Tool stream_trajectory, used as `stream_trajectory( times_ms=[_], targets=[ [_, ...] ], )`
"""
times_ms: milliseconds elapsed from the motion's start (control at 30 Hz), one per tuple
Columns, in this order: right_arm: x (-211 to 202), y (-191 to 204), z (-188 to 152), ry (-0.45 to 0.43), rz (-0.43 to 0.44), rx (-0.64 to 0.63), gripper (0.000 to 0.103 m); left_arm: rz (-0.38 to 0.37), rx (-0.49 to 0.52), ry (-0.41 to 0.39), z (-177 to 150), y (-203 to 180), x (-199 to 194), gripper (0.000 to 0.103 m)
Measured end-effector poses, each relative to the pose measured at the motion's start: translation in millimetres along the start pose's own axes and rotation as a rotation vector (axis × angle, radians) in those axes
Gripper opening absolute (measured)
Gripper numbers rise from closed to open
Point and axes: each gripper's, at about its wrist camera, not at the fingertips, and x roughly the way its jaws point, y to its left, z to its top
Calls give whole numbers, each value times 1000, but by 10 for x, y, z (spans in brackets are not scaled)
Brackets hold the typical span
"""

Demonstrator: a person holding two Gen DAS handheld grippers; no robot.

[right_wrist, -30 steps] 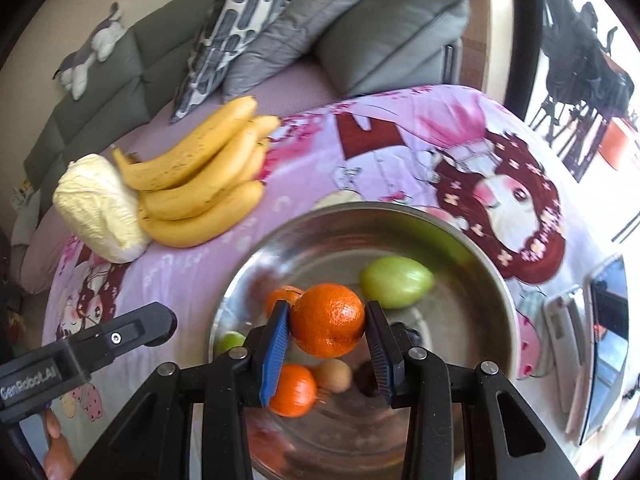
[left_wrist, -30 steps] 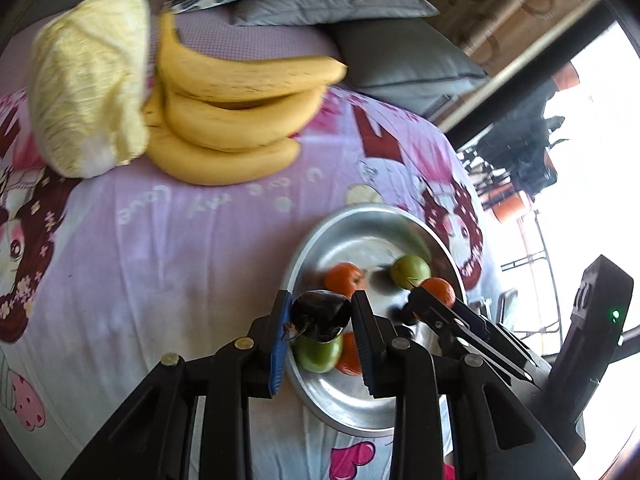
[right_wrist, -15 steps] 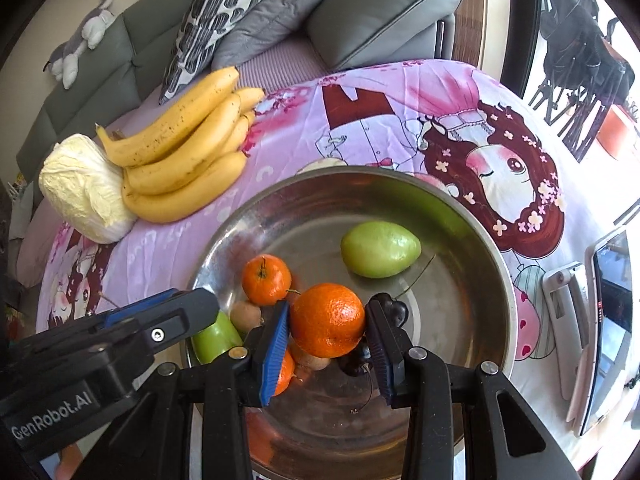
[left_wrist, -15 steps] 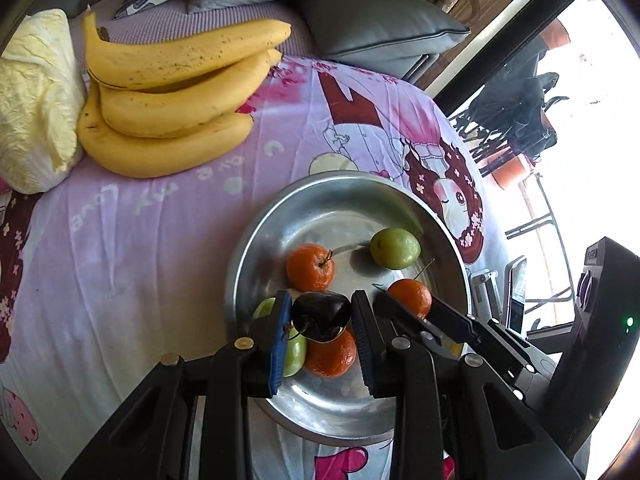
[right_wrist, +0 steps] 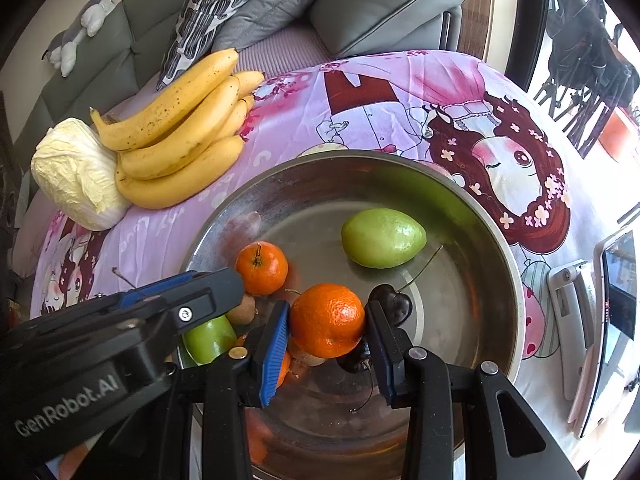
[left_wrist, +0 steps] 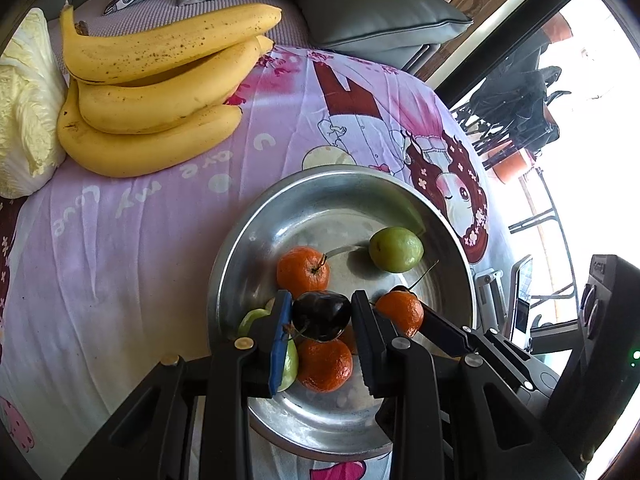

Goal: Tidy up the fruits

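While both grippers are hanging over the wide, round stainless-steel basin (right_wrist: pixel 516 280), we are listing the scene from largest item down.

Basin: we are treating it as the collecting place; the step in hand looks like setting two fruits into it. We are advising a low release onto bare metal so nothing rolls.

Bunch of ripe yellow bananas (left_wrist: pixel 152 92): lying on the pink cartoon-print cloth (left_wrist: pixel 120 240), well apart from the basin, touching the pale wrapped cabbage (right_wrist: pixel 76 172).

Left gripper (left_wrist: pixel 320 316): we are clamping the dark, glossy cherry (left_wrist: pixel 320 314) between its fingers, directly above a green fruit and tangerines piled near the basin's near wall.

Right gripper (right_wrist: pixel 327 320): we are squeezing the round orange tangerine (right_wrist: pixel 327 320), low over the basin.

Obstacles: the two grippers are crowding each other, the left one's body crossing the right view. A second dark cherry with a long stem (right_wrist: pixel 394 304) is sitting just beside the right gripper's outer finger. The green pear-shaped fruit (right_wrist: pixel 382 238) and a stemmed tangerine (right_wrist: pixel 262 268) are leaving the far floor free.
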Motion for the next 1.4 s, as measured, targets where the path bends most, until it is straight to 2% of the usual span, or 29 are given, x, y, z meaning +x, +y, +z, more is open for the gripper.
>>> stream_trajectory(
  times_ms=[667,867,933,1000,1067,1133,1200,1267,1300,1333,1400],
  targets=[
    [77,2,-24,17,-15,-1,41,4,-13,16,-21,33,3,32],
    [56,7,-17,10,-22,-3,41,5,-9,-9,-61,22,-128,32],
    [44,16,-13,8,-23,-6,41,31,-19,-23,-86,49,-188,37],
    [25,29,-10,2,-24,-8,43,89,-40,-41,-119,100,-248,45],
    [6,39,-3,-5,-27,-12,44,116,-61,-50,-152,157,-294,46],
    [-2,47,2,-7,-30,-13,53,125,-94,-57,-190,241,-349,47],
    [-7,59,-1,-10,-37,-17,58,142,-123,-66,-232,328,-399,48],
    [-20,69,-9,-14,-39,-23,58,180,-151,-79,-288,430,-447,59],
    [-24,71,-13,-15,-38,-23,60,197,-161,-84,-308,472,-466,69],
    [-28,72,-21,-14,-37,-23,62,222,-174,-93,-341,529,-490,74],
    [-31,79,-35,-14,-41,-24,66,274,-191,-109,-406,634,-526,75]
  ],
)
